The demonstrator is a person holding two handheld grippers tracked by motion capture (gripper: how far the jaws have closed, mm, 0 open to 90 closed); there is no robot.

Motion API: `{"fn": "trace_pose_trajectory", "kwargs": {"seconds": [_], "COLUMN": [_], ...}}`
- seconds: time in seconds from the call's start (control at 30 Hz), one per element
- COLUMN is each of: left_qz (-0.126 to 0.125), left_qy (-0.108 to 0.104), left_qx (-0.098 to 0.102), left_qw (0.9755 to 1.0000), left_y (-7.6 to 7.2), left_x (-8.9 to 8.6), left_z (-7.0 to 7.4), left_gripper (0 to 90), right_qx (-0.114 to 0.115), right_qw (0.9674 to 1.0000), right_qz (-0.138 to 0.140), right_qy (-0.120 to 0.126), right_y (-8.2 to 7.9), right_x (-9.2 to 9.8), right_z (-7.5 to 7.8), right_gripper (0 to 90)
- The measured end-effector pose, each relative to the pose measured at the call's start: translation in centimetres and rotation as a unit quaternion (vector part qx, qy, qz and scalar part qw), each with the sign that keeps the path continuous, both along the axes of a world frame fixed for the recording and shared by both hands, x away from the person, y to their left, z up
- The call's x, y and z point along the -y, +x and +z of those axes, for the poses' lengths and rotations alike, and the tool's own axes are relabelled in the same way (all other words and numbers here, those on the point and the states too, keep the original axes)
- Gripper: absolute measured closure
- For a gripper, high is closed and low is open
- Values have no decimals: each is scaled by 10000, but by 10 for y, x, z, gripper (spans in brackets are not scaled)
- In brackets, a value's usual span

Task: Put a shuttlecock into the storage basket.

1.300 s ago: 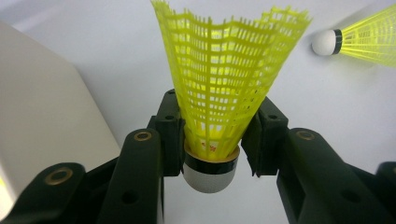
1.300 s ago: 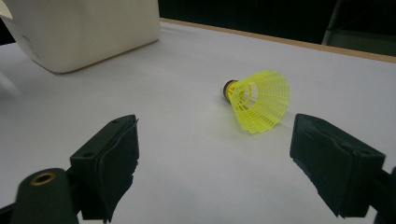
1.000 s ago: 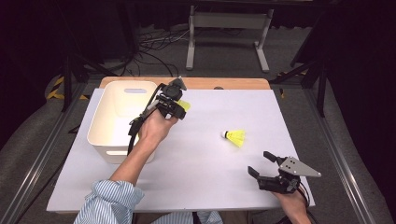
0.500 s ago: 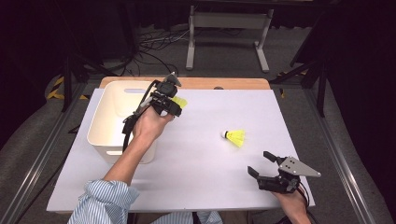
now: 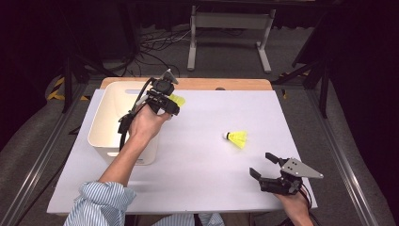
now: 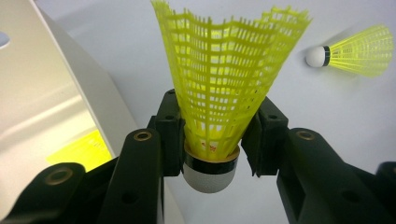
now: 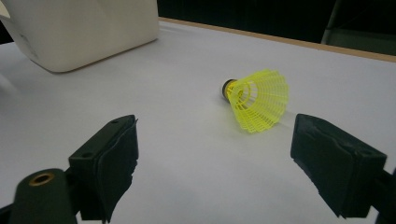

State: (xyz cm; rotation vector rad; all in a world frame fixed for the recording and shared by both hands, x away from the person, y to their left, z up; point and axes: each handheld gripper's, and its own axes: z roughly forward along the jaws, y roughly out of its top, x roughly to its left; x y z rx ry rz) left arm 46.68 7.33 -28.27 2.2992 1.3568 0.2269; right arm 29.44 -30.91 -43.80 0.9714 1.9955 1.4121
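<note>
Left hand-held gripper (image 5: 173,104) is clamped on one yellow shuttlecock (image 6: 224,100) beside the white bin (image 5: 106,122), not dropped in yet. Second shuttlecock (image 5: 236,138) lies toward the bench's right edge; right hand-held gripper (image 5: 263,167) gapes wide, empty.

held shuttlecock (image 6: 219,93): small red marks near its cork, too small to read
elsewhere: no text legible

shuttlecocks (image 6: 224,88) yellow mesh, white tip | bin (image 5: 109,117) cream | sleeve (image 5: 101,202) blue-white striped
</note>
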Motion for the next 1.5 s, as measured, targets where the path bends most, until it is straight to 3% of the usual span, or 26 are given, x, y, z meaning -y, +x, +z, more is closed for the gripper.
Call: {"fn": "trace_pose_trajectory", "kwargs": {"seconds": [0.87,1.5], "left_qz": [146,378], "left_qy": [-19,-168], "left_qx": [23,17], "left_qw": [9999,9991], "left_y": [0,1], "left_x": [-28,-58], "left_z": [13,10], "left_gripper": [633,630], "right_qx": [-8,-5], "right_qw": [10000,10000], "right_qz": [-9,-14], "right_qy": [-2,-8], "right_y": [0,0], "right_x": [0,0], "right_z": [0,0], "right_gripper": [158,158]}}
